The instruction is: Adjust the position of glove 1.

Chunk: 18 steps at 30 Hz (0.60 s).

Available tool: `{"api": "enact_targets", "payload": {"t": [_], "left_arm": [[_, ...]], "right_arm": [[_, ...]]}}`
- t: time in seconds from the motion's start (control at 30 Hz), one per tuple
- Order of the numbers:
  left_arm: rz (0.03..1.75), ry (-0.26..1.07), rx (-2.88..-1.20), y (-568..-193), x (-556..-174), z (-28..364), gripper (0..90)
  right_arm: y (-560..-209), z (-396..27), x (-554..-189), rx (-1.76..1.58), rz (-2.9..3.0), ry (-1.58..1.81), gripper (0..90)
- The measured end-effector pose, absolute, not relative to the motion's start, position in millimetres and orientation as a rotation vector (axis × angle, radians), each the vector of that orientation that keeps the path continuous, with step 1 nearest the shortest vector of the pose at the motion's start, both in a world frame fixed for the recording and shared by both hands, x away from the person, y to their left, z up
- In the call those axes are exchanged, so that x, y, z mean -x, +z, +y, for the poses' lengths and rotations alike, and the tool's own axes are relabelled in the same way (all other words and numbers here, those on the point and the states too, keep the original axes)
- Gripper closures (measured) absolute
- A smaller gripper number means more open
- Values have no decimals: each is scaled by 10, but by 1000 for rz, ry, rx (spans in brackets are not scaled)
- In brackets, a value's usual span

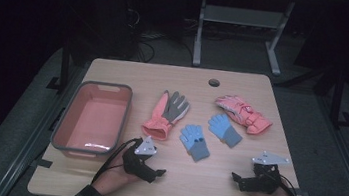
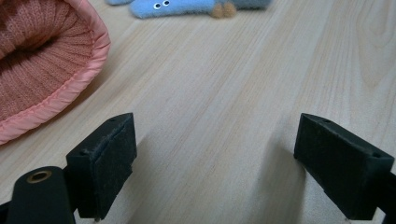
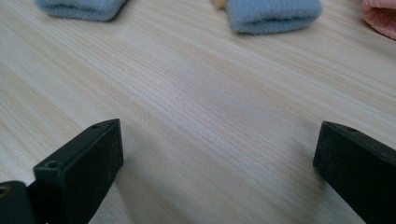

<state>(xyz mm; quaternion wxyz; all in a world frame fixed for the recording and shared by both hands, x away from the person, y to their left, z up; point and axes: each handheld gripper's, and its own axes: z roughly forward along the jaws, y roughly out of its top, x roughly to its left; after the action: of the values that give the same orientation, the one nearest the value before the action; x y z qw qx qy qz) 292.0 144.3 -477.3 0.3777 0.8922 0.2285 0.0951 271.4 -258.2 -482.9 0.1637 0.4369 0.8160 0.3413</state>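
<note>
Nearest the person, both hands rest low on the wooden bench (image 1: pixel 176 189), each holding a gripper. The left gripper (image 1: pixel 157 172) lies at the near left, just in front of the pink bin, and points toward the middle of the bench. In the left gripper view its jaws stand wide apart with bare wood between them. The right gripper (image 1: pixel 236 179) lies at the near right and points leftward; in the right gripper view its jaws are also wide apart over bare wood, clamped on nothing.

Just beyond the left gripper lies the pink-and-grey glove (image 1: pixel 166 113), cuff toward the person; its ribbed cuff fills the upper left of the left gripper view (image 2: pixel 37 60). Beside it to the right lies a small blue glove (image 1: pixel 195 141) with googly eyes, near the left gripper but apart from it. A second blue glove (image 1: pixel 224 130) lies a little farther right, between the two grippers and well apart from the right one. Farther back on the right lies a pink padded glove (image 1: pixel 243 114).

The pink bin (image 1: pixel 63 134) with a grey rim sits along the left edge. A round hole (image 1: pixel 214 82) sits at the far edge.
</note>
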Motion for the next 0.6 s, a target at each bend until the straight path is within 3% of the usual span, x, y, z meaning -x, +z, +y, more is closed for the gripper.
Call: {"api": "enact_targets", "payload": {"t": [0.23,0.3,0.33,0.4,0.5,0.53,0.6], "left_arm": [[587,239,-2276,-4774,-2919,1443,124],[588,237,-2272,-4776,-2919,1443,124],[591,237,-2268,-4777,-2918,1441,124],[589,237,-2270,-4776,-2919,1442,124],[567,242,-2281,-4773,-2932,1454,124],[564,237,-2281,-4773,-2933,1456,124],[569,236,-2274,-4775,-2936,1454,124]], "right_arm": [[-4819,-2579,-2721,-1247,2339,965,11],[-4786,-2574,-2723,-1249,2356,948,71],[-4749,-2582,-2714,-1245,2353,940,159],[-4728,-2586,-2714,-1237,2345,953,172],[-4558,-2590,-2745,-1202,2306,982,422],[-4558,-2590,-2745,-1202,2306,982,422],[-4487,-2569,-2786,-1188,2291,999,576]]}}
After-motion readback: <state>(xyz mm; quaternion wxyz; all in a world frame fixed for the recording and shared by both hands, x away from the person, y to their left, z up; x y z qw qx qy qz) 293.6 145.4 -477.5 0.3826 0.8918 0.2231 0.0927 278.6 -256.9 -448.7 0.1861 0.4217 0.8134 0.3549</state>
